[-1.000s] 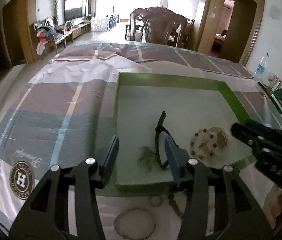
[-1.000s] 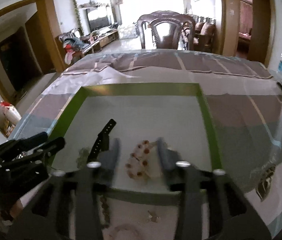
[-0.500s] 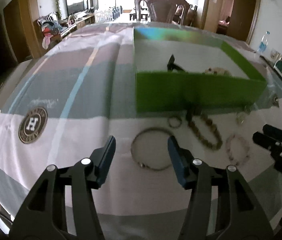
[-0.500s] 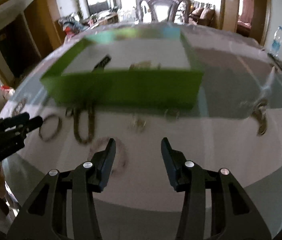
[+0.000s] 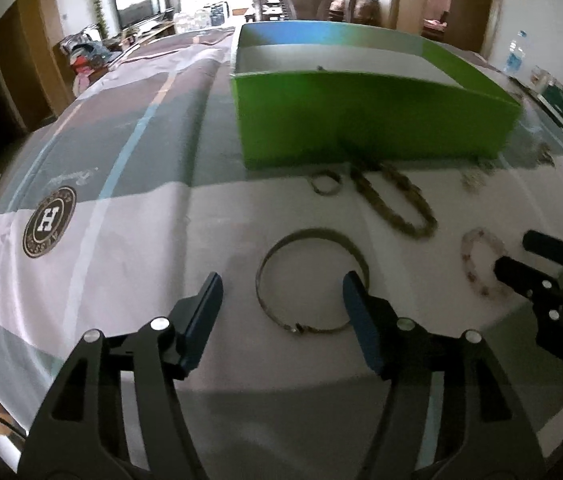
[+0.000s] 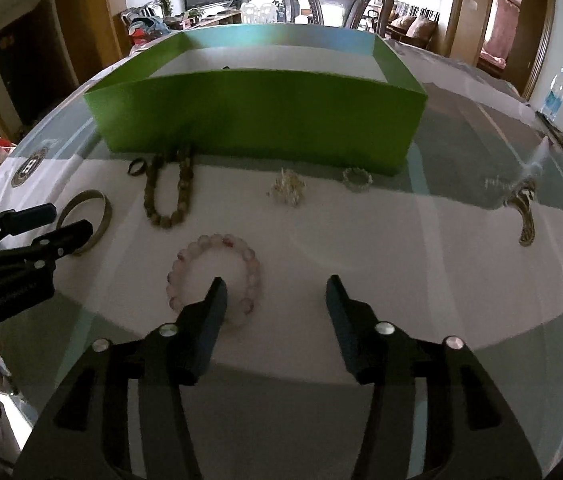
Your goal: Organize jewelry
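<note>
A green box [image 5: 369,116] [image 6: 257,112] stands on the table, its inside hidden from here. Loose jewelry lies in front of it. My left gripper [image 5: 281,300] is open and empty, low over a thin metal bangle [image 5: 309,284] [image 6: 95,210]. My right gripper [image 6: 275,300] is open and empty, with its left finger over a pink bead bracelet [image 6: 213,276] [image 5: 481,264]. A brown bead necklace [image 5: 397,204] [image 6: 169,192], a small ring [image 5: 325,182] [image 6: 137,168], a crystal piece [image 6: 287,192], a small pale ring [image 6: 357,179] and a gold patterned piece [image 6: 525,210] lie nearby.
The table carries a striped cloth with a round H logo [image 5: 49,222] under glass. A wooden chair [image 6: 337,0] stands beyond the box. A water bottle [image 6: 557,92] and small items sit at the far right edge.
Both grippers pulled back out of the box and dropped low in front of it. The beaded bracelet and other pieces stayed inside the box; the loose jewelry on the table came into view.
</note>
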